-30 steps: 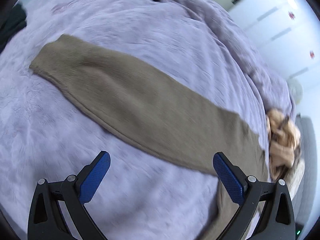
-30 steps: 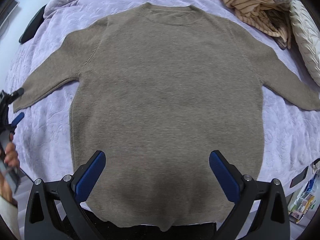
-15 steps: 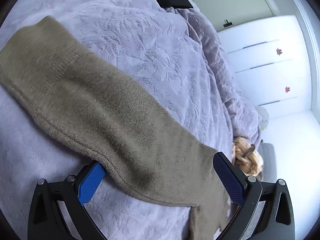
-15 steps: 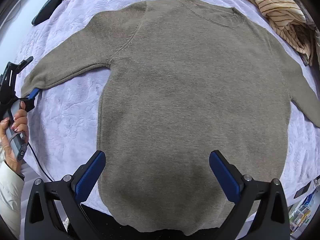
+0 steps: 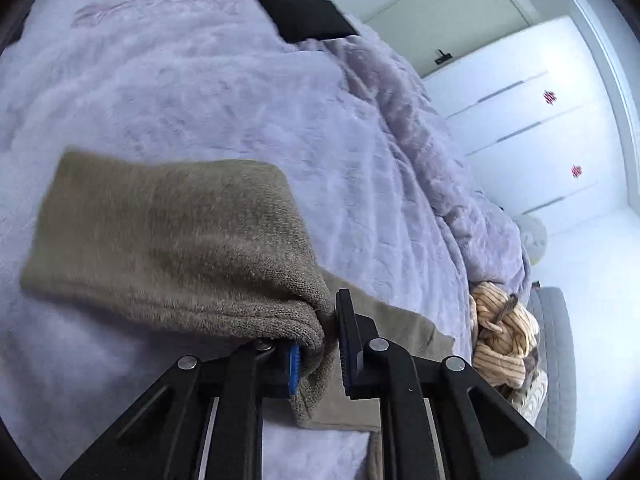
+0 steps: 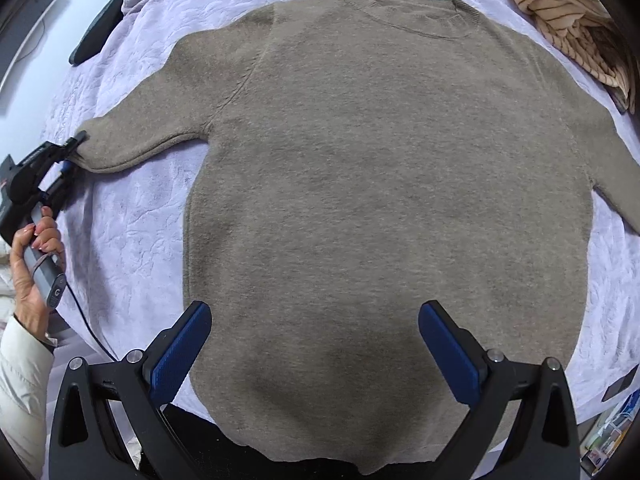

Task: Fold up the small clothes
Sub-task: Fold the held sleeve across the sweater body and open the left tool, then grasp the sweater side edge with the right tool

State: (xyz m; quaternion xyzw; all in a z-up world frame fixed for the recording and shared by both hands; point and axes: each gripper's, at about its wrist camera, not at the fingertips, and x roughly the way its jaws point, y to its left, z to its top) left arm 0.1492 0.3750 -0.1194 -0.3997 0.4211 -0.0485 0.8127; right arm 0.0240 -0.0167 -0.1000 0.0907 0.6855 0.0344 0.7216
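left gripper [image 5: 320, 344]: closing, sweater [image 6: 384, 184] sleeve now pinched at bed [image 6: 132, 216] left edge | right gripper [image 6: 312, 344]: spread over hem | sleeve fold-in ready

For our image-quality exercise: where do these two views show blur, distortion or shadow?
Left wrist view: motion blur smears the sweater sleeve and lilac blanket; the white cabinets bow with the fisheye. Right wrist view: sharp, evenly lit; the sweater bulges barrel-like, with a soft shadow near its hem between the right gripper fingers.
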